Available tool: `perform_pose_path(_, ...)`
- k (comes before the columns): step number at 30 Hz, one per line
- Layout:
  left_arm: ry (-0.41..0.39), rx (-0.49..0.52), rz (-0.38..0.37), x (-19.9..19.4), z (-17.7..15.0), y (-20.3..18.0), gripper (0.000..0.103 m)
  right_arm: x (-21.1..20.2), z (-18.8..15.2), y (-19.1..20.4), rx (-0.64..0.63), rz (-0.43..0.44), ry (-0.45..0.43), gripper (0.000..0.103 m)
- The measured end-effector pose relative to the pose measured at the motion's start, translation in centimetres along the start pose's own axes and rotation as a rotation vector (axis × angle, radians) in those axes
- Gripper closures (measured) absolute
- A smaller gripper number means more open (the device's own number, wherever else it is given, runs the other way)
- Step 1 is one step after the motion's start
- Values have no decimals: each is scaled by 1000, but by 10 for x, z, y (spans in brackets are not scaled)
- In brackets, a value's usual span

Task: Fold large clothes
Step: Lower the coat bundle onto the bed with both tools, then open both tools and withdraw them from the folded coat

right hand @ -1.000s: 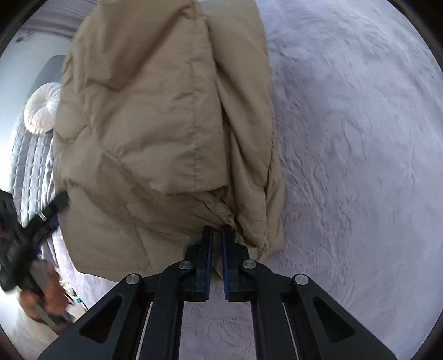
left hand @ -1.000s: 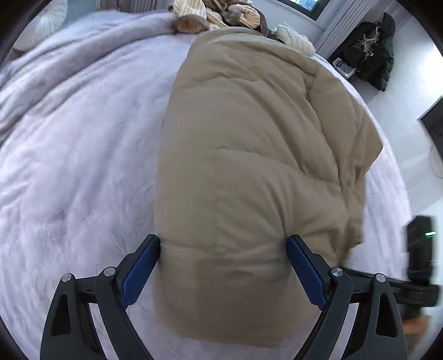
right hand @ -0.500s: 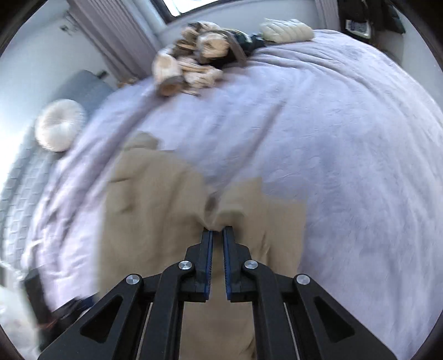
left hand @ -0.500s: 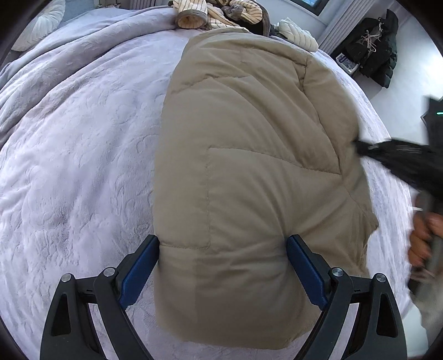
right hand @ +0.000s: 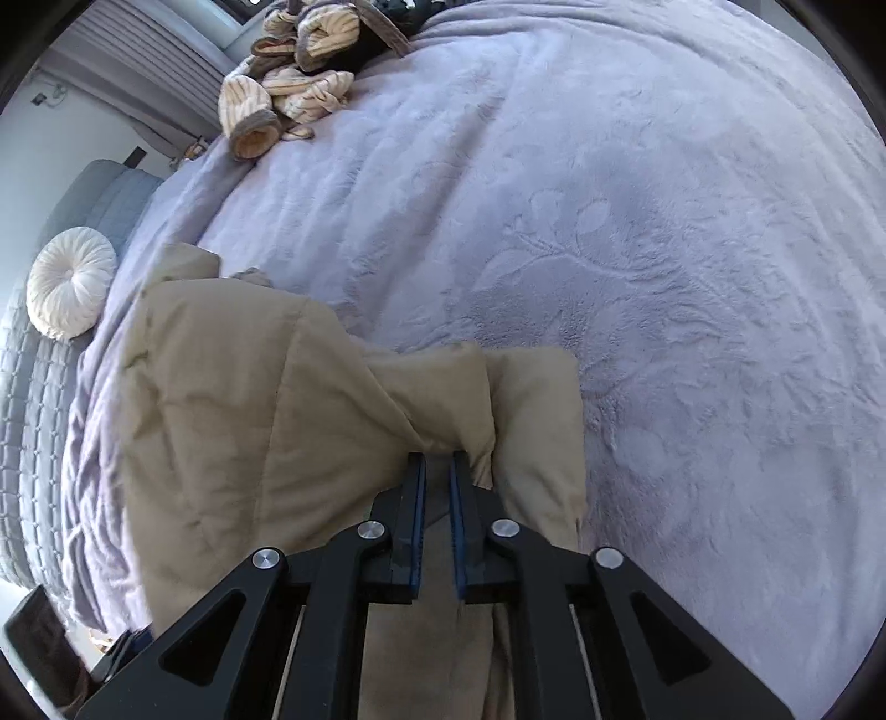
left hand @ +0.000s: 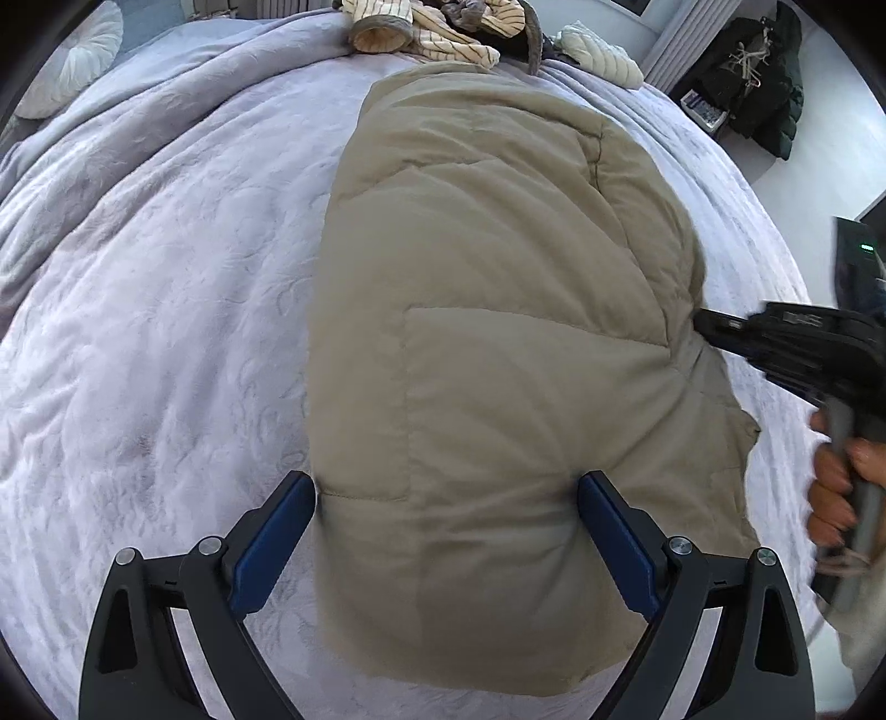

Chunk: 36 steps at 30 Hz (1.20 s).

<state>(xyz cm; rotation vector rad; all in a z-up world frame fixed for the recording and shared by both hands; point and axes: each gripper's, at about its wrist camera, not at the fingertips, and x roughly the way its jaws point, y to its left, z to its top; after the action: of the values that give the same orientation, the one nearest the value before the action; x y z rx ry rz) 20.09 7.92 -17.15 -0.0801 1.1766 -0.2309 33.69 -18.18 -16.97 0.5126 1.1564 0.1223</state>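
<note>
While the lavender bed (left hand: 166,332) carries everything, your beige padded jacket (left hand: 498,360) lies folded lengthwise along its middle, one end reaching toward the striped garments (left hand: 443,33) heaped at the far edge. Your left hand-held gripper (left hand: 446,531) has its fingers spread wide, straddling the near end of the jacket without pinching it. Your right hand-held gripper (right hand: 437,471) is nearly closed, its fingers clamping a bunched fold at the jacket's side edge. A round white cushion (right hand: 72,282) sits off the bed's corner.
</note>
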Motion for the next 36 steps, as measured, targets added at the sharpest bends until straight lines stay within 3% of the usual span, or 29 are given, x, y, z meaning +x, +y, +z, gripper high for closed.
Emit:
perform_pose_path(7,8,-8,17,-3,1,-1,7,-43,-40,10,-25,7,30,93)
perform_pose_path(18,19,-30,29,-9,-2,1,7,-66,-95,11,10,-5,82,93)
perform_pose_path(36,33,-13,53,-51,-18,4,7,-83,-125,18,40,10,132,93)
